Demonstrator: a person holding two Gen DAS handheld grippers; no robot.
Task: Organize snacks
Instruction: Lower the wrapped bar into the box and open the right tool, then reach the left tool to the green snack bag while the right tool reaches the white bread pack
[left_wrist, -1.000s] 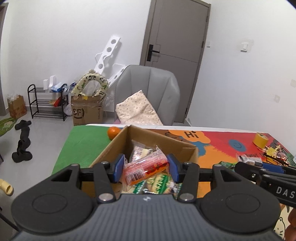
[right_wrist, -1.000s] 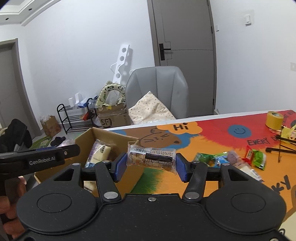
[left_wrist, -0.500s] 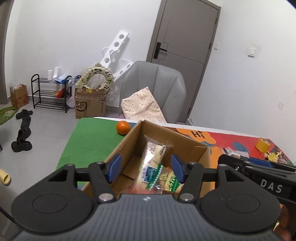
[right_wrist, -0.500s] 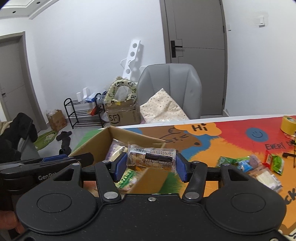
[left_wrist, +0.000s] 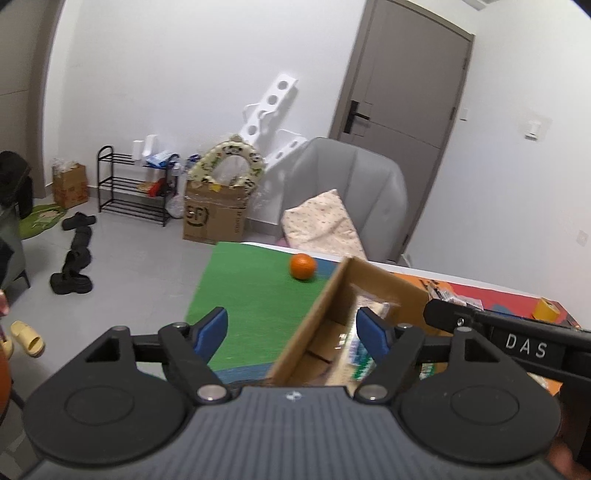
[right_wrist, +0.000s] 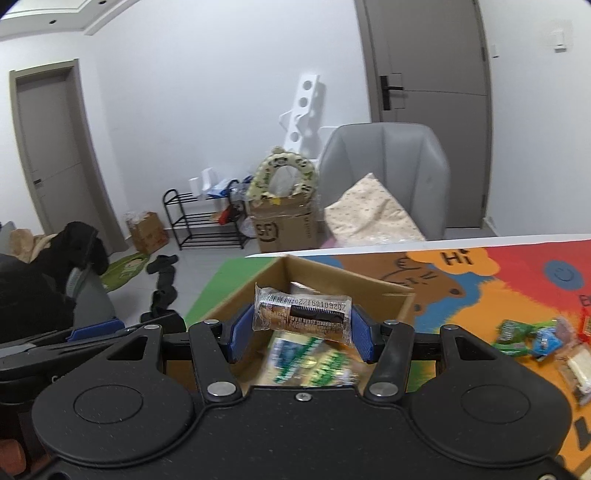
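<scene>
While the right hand-held gripper (right_wrist: 301, 338) hangs above the cardboard box (right_wrist: 369, 293) at frame centre, its blue pads are clamped on a clear-wrapped snack bar (right_wrist: 301, 315) with a barcode face, held level between them. Below it, inside the box, lie blurred green-and-yellow packets (right_wrist: 314, 363). The left hand-held gripper (left_wrist: 291, 330) is spread wide and holds nothing; its left pad sits over the green area of the mat, its right pad over the box interior (left_wrist: 332, 339), where pale packets (left_wrist: 373, 306) rest against the far wall.

Surface: the worktop (right_wrist: 517, 280) carries a printed mat in green, orange, red and blue, with a "Hi" motif at upper right of the right wrist view. Loose snacks (right_wrist: 532, 334) lie at the right edge of that view, well apart from the box. An orange (left_wrist: 303, 266) sits on the mat beyond the box's left corner. A yellow tape roll (left_wrist: 546, 308) stands at the far right in the left wrist view.

Room: white walls, grey door (left_wrist: 402, 92), grey chair (left_wrist: 354, 192) with a dotted cushion (left_wrist: 321, 229), a taped carton (left_wrist: 214, 218), a black wire rack (left_wrist: 129, 188), and shoes (left_wrist: 74, 254) on the grey floor.
</scene>
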